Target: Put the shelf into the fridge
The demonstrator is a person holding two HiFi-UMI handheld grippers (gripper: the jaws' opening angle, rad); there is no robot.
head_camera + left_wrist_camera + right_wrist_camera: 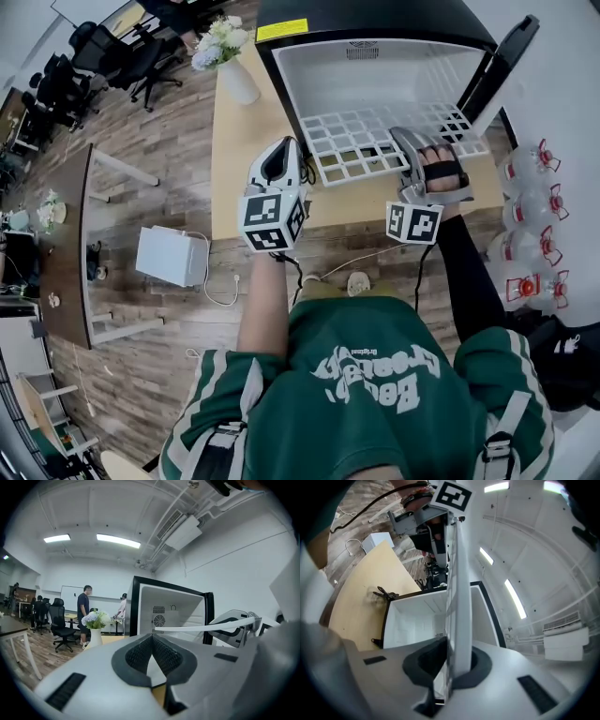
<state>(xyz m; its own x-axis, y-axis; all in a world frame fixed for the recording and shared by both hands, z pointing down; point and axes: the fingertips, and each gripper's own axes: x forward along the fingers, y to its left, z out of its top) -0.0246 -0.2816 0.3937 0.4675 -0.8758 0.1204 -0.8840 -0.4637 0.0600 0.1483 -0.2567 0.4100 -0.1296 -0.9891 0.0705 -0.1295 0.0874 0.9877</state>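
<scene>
A white grid shelf hangs level in front of the open mouth of a black fridge that stands on a light wooden table. My left gripper is shut on the shelf's left edge, and my right gripper is shut on its right part. In the left gripper view the shelf is a thin white bar running from my shut left gripper to the right gripper. In the right gripper view the shelf stands edge-on between the pads of my right gripper, with the fridge behind.
The fridge door stands open at the right. A white vase of flowers sits on the table left of the fridge. Several water bottles stand on the floor at right, a white box at left. People stand in the background.
</scene>
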